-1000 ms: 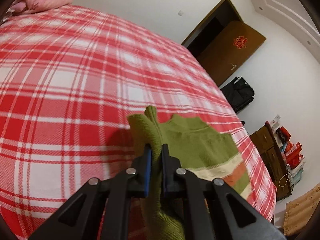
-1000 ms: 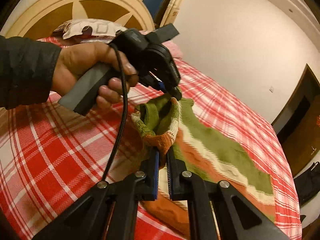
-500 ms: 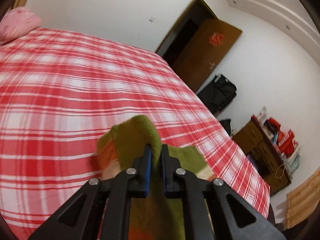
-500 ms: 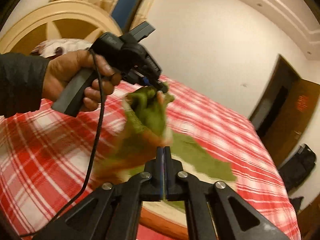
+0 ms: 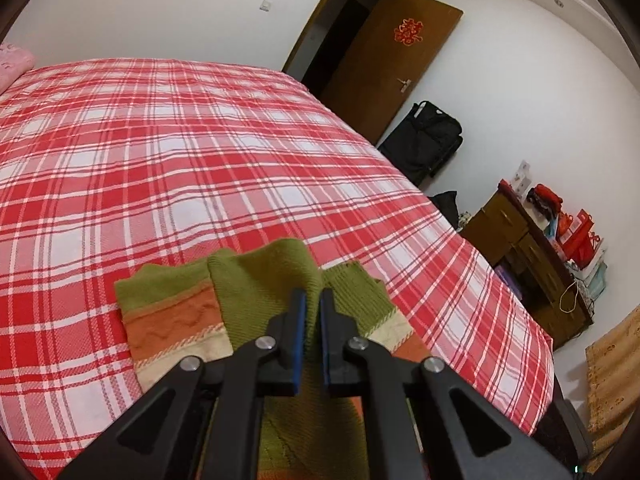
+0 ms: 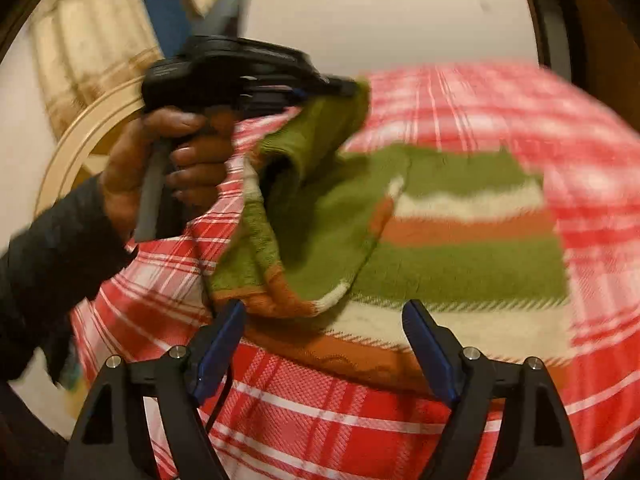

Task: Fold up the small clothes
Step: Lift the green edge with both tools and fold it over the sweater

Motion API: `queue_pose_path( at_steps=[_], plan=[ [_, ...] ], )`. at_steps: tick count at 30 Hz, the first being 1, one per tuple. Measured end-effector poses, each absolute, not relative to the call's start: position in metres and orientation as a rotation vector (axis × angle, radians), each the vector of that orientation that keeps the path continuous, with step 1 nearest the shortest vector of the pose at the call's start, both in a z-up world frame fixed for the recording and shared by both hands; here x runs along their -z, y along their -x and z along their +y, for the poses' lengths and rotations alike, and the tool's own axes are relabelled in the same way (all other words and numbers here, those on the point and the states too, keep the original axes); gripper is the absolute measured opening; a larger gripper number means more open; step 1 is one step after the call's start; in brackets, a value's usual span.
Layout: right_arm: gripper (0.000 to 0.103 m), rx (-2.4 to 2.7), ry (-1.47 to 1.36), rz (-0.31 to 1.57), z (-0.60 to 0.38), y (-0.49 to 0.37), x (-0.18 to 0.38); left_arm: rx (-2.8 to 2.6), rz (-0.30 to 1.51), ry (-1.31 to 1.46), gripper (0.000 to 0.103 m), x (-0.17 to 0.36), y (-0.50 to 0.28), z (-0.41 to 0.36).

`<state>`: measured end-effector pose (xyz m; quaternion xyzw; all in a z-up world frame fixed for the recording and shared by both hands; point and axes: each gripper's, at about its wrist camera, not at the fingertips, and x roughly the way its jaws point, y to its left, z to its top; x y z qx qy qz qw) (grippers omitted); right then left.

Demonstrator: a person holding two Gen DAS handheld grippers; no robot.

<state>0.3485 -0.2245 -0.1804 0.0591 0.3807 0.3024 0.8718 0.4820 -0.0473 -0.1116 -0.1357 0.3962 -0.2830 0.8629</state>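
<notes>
Left wrist view showed our left gripper (image 5: 313, 312) clamped narrow on a raised fold of the green knit garment (image 5: 256, 280), its blue pads pinching the cloth between them. The garment, striped in orange and cream, lay on the red plaid bedspread (image 5: 200, 140) near the bed's closer edge, one part doubled over another.

From the right wrist view, much blurred, we saw our right gripper (image 6: 324, 344) with its jaws opening and wide apart. No cloth was pressed between them; the garment's orange hem lay just beyond the tips. The same view showed the left hand (image 6: 168, 168), in a dark sleeve, lifting a green corner clear of the bedspread while the rest of the garment lay spread flat.

We judged that we were in the middle of a fold: one side carried over by the left gripper, the right side just let go. Next, we reckoned, the lifted corner had to be laid down square on the flat part and freed, and the open right gripper had to find a fresh edge for the following fold.
</notes>
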Motion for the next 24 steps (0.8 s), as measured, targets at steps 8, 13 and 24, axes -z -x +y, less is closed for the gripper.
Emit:
queue_pose_path(
  at_steps=[8, 13, 24],
  plan=[
    [0.068, -0.68, -0.151, 0.904, -0.195, -0.367, 0.196, 0.592, 0.907, 0.202, 0.007, 0.127, -0.492, -0.073],
    [0.046, -0.671, -0.264, 0.942, -0.204, -0.375, 0.214, 0.538, 0.981, 0.031, 0.013, 0.152, -0.491, -0.099],
    [0.046, -0.693, -0.266, 0.921, -0.205, -0.373, 0.215, 0.271, 1.064, -0.416, 0.063, 0.181, -0.484, -0.148]
  ],
)
